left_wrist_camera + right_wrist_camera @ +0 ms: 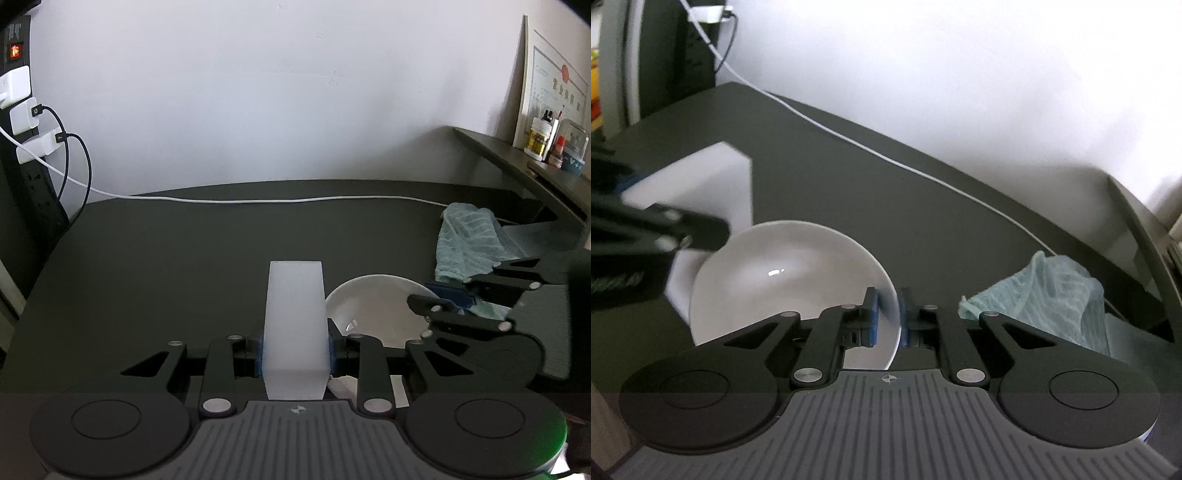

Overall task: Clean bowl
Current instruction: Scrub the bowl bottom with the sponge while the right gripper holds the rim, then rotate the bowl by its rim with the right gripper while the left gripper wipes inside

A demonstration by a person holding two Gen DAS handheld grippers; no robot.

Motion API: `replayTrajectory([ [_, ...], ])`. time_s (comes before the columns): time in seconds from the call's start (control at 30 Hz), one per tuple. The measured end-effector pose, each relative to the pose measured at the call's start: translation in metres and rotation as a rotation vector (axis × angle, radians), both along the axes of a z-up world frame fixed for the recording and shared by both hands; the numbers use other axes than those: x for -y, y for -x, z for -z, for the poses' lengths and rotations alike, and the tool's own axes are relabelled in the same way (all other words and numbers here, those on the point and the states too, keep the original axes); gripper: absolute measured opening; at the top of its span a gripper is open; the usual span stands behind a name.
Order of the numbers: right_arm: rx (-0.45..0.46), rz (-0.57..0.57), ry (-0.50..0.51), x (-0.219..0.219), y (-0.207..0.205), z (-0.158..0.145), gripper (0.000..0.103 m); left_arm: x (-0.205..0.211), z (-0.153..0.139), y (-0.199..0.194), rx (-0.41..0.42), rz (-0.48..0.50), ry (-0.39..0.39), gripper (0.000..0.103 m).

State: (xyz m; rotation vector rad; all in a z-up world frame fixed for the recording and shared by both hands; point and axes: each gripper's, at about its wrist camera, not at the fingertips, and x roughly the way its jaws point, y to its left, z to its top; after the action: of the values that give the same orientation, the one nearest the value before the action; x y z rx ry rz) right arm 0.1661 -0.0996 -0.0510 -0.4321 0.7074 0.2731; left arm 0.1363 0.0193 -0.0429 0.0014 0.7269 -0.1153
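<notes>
My left gripper [295, 350] is shut on a white sponge block [295, 306] that sticks out forward above the dark table. Just right of it a white bowl [369, 310] sits empty and glossy. My right gripper [445, 300] comes in from the right and clamps the bowl's rim. In the right wrist view, the right gripper [889, 315] has its blue pads [872, 314] pinching the near-right rim of the bowl [790, 273], one inside and one outside. The sponge block [701, 184] and the blurred left gripper [683, 229] hover at the bowl's far-left edge.
A crumpled light-blue cloth [465, 240] lies on the table right of the bowl. A white cable [258, 201] runs along the table's back edge to a power strip [22, 110] with chargers. A raised shelf [517, 158] at right carries small bottles and a framed certificate.
</notes>
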Motion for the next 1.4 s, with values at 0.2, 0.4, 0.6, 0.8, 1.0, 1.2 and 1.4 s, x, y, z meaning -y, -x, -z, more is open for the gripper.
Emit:
replayTrajectory([
  [0.2, 0.017, -0.043, 0.007, 0.01, 0.028, 0.003, 0.009, 0.005, 0.001, -0.018, 0.018, -0.009, -0.019, 0.028],
  [0.4, 0.051, -0.038, 0.027, 0.003, 0.011, 0.007, 0.01, 0.005, 0.0, -0.012, 0.008, -0.007, -0.012, 0.028],
  [0.6, 0.059, -0.051, 0.045, -0.008, -0.003, 0.007, 0.013, 0.0, -0.001, 0.006, 0.002, -0.023, -0.014, 0.028],
  [0.8, 0.029, -0.053, 0.001, 0.004, 0.012, 0.001, 0.009, 0.006, 0.001, 0.001, 0.016, -0.032, -0.042, 0.028],
  [1.0, -0.047, 0.011, -0.14, 0.024, 0.027, -0.017, 0.042, 0.005, 0.001, 0.0, 0.019, -0.038, -0.035, 0.028],
  [1.2, -0.181, 0.111, -0.197, 0.029, 0.024, -0.012, 0.043, 0.005, 0.0, -0.001, 0.017, -0.04, -0.031, 0.028],
  [1.4, -0.11, 0.028, -0.016, 0.005, 0.018, 0.001, 0.011, 0.006, -0.001, 0.006, 0.001, -0.032, -0.031, 0.028],
])
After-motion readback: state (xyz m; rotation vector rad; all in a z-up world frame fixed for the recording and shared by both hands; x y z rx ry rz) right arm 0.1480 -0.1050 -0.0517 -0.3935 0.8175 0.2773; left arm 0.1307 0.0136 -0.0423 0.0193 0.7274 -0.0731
